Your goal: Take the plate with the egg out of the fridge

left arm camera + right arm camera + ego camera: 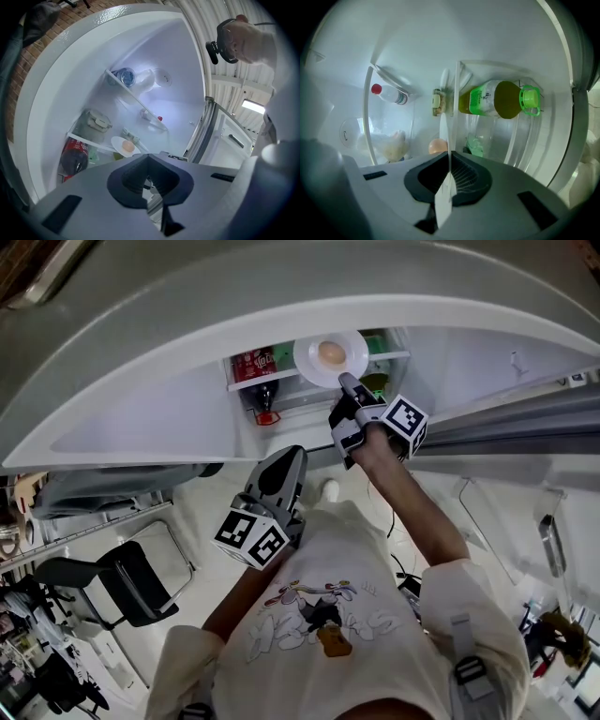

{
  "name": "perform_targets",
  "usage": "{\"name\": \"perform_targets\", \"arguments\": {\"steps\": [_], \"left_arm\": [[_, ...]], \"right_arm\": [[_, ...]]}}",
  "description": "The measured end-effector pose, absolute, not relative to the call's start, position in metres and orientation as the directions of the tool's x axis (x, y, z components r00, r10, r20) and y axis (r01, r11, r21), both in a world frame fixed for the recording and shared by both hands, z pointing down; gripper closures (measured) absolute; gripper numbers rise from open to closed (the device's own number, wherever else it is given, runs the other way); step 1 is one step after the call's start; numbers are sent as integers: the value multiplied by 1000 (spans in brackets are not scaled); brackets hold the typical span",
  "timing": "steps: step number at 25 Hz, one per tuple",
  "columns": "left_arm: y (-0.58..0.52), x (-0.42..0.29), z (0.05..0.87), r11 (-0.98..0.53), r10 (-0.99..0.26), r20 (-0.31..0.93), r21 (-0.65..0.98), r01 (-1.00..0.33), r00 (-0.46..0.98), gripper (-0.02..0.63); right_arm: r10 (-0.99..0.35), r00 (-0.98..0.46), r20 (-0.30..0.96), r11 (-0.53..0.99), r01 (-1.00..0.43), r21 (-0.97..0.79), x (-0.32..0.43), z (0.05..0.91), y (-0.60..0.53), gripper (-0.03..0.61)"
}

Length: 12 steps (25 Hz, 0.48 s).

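Plate (305,358), white and round, carries the egg (330,353) at its middle and lies at the front of a glass shelf (246,385) inside the fridge (141,413), its near rim jutting past the shelf's lip. The right gripper (347,382) is clamped on that near rim; in the right gripper view the plate shows edge-on as a thin white line pinched between the two jaws, with the egg just behind.

Beside the plate lies a bottle of yellow-green drink (497,99) with a green cap; its green label bears white characters too small to read. On the other side stands a dark cola bottle (74,157) with a red label, its white script too blurred to read. A clear bottle with a red cap (389,93) lies on a higher shelf.

The left gripper (279,465) hangs lower, well apart from the fridge, jaws together on nothing.
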<state>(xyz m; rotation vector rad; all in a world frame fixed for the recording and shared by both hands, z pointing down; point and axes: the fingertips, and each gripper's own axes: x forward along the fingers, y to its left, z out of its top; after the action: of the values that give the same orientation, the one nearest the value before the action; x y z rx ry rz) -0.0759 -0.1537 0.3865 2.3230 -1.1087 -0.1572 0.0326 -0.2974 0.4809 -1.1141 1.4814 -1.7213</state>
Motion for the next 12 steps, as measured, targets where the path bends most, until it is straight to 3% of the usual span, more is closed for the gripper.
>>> {"name": "perform_targets", "arguments": {"steps": [12], "left_arm": [[-157,-69,388,-529,-719,131,534,-660,682,618]], "right_arm": [[-837,-521,166,-148,-76,-986,34,467,-277,560]]}}
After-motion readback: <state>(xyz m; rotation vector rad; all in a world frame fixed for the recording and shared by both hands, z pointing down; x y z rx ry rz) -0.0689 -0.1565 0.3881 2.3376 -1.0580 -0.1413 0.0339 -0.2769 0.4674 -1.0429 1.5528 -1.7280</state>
